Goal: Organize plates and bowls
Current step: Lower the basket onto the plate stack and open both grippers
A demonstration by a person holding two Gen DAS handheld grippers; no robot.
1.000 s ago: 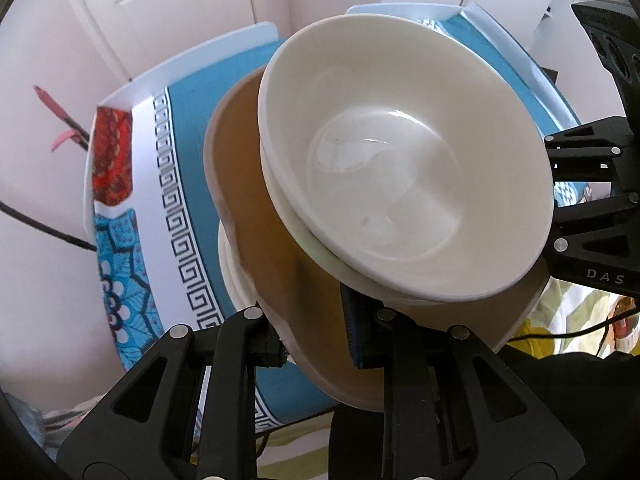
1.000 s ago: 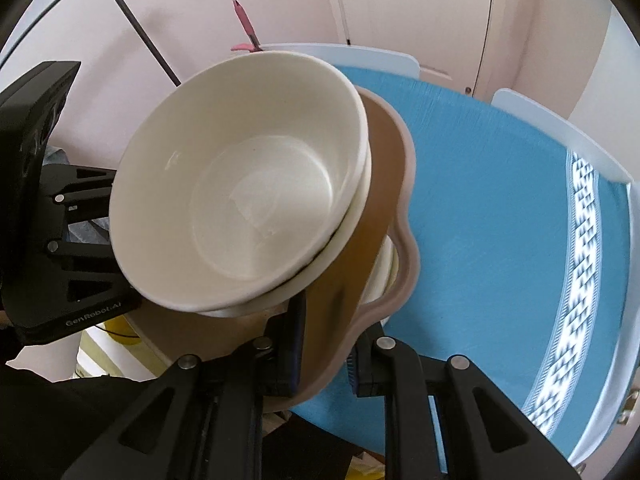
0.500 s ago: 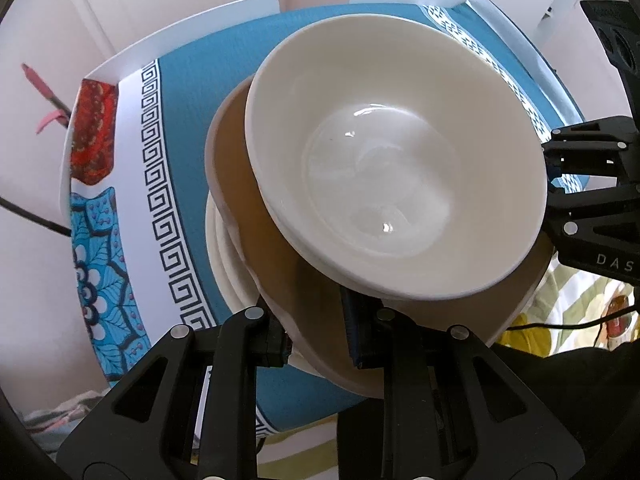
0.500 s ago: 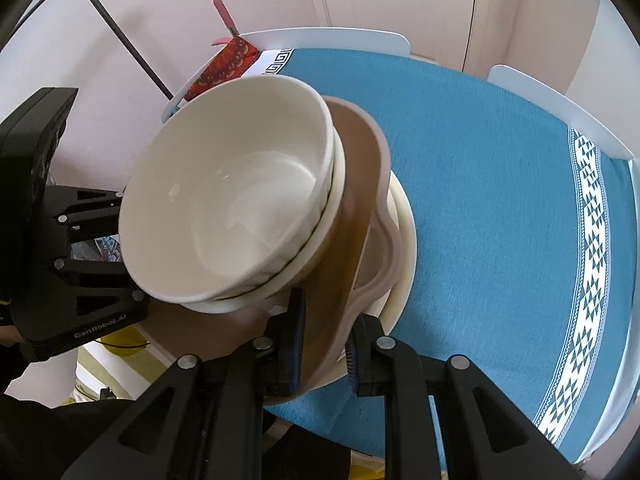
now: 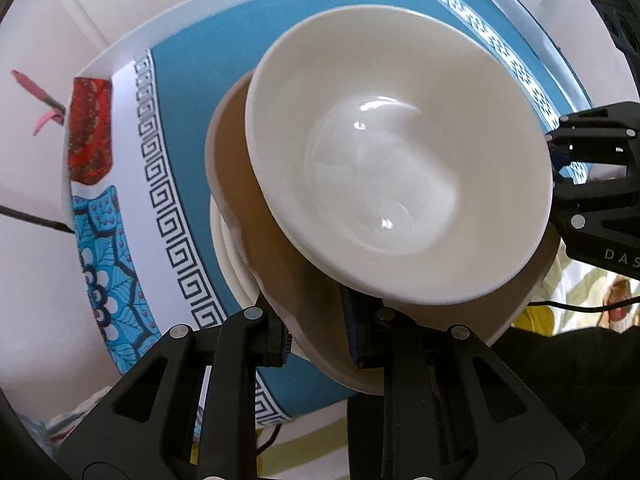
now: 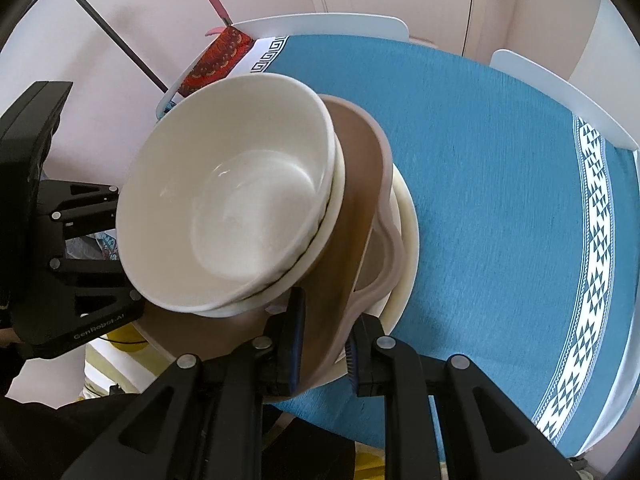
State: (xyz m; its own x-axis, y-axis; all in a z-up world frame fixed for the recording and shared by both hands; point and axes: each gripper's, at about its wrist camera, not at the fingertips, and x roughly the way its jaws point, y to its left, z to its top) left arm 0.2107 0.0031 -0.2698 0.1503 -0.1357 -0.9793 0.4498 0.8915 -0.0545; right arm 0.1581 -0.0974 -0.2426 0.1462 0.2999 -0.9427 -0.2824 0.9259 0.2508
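Note:
A stack of dishes hangs between both grippers above the table: two nested white bowls (image 5: 400,160) (image 6: 240,208) sit on a tan wavy-rimmed plate (image 5: 248,184) (image 6: 356,184), with a cream plate (image 5: 228,248) (image 6: 408,216) beneath. My left gripper (image 5: 316,332) is shut on the stack's near rim. My right gripper (image 6: 324,340) is shut on the opposite rim. Each gripper shows in the other's view, the right one in the left wrist view (image 5: 592,200), the left one in the right wrist view (image 6: 76,248).
The round table (image 6: 500,160) wears a blue cloth with a white patterned border (image 5: 160,184). A red patterned cloth (image 5: 88,136) (image 6: 216,60) lies at its edge. White chair backs (image 6: 320,24) stand around it. A door and pale walls are behind.
The stack has come down and in over the blue table, and it sits more level than a second ago. Both grippers keep their hold on the rim.

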